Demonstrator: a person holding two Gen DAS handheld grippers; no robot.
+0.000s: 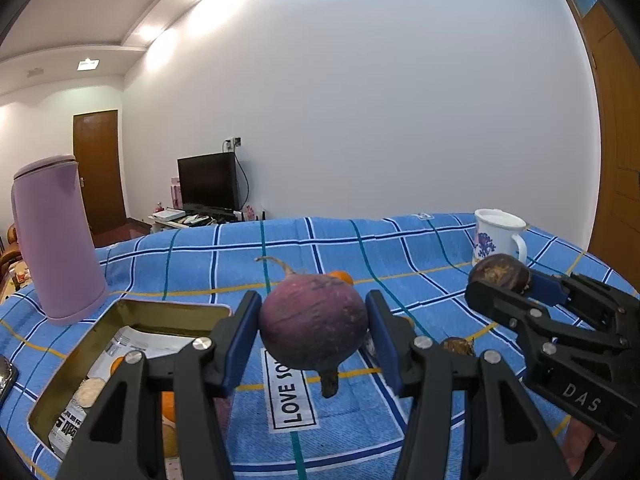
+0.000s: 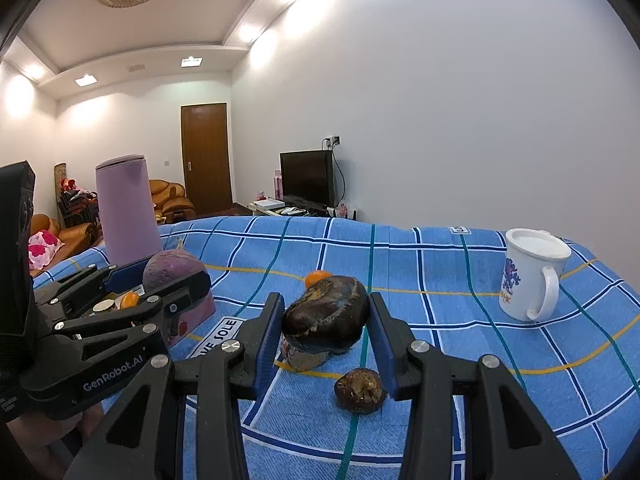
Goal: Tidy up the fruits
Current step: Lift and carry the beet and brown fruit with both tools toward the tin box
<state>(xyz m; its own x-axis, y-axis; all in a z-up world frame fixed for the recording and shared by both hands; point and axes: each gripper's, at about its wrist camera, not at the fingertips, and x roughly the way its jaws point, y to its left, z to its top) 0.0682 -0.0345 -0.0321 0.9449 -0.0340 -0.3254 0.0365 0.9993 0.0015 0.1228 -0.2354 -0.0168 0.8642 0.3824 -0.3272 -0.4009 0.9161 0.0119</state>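
Observation:
My left gripper (image 1: 314, 334) is shut on a round purple fruit (image 1: 313, 320) with a stem, held above the blue checked cloth. It also shows in the right wrist view (image 2: 170, 270). My right gripper (image 2: 326, 326) is shut on a dark brown fruit (image 2: 326, 314), also seen in the left wrist view (image 1: 500, 272). A small brown fruit (image 2: 361, 390) lies on the cloth under the right gripper. A small orange fruit (image 2: 317, 278) lies farther back. An open gold tin (image 1: 132, 308) at lower left holds orange fruits and a paper.
A tall lilac flask (image 1: 56, 240) stands at the back left of the table. A white mug with a blue flower print (image 2: 528, 276) stands at the back right. A "LOVE SOLE" label (image 1: 292, 396) is on the cloth. A phone edge (image 1: 6, 376) shows at far left.

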